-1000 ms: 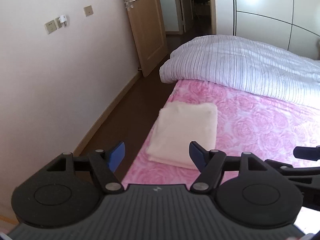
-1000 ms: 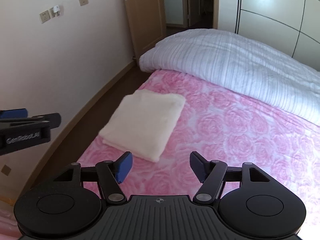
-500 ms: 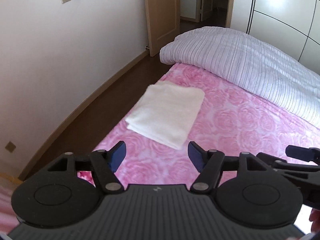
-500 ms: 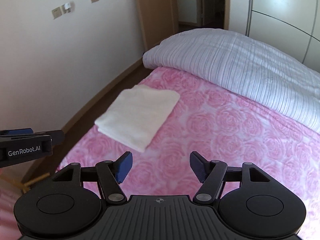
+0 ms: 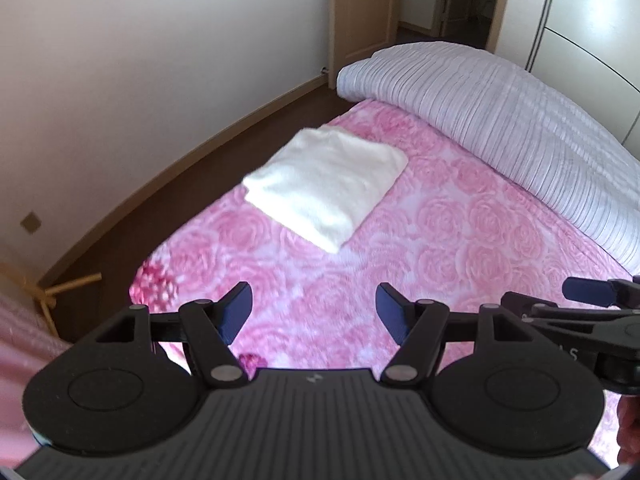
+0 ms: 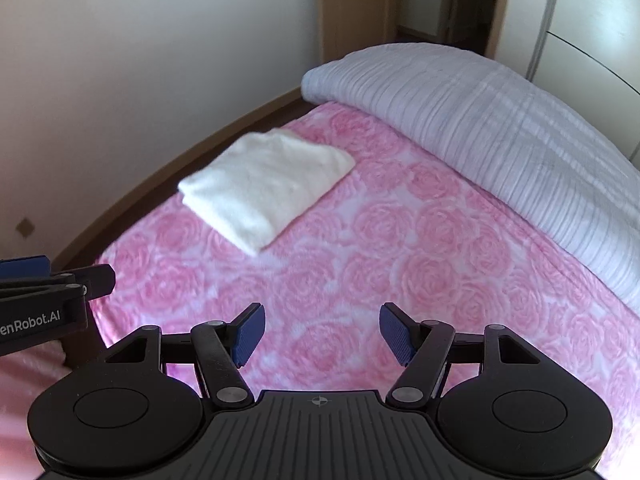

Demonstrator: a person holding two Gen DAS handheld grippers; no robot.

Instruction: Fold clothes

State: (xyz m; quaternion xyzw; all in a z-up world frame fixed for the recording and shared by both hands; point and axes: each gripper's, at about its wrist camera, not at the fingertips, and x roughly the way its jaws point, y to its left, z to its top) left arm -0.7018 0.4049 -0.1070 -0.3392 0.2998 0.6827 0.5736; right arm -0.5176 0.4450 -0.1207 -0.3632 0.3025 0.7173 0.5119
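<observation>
Bedspread free; folded towel, duvet obstruct.

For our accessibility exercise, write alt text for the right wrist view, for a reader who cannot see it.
A folded cream-white towel-like cloth lies near the edge of a bed with a pink rose-patterned cover. The right gripper, open and empty, hovers in the foreground. A rolled pale striped duvet lies beyond.

Black tongs — 2 blue ribbed pads, silver pivot screws.
</observation>
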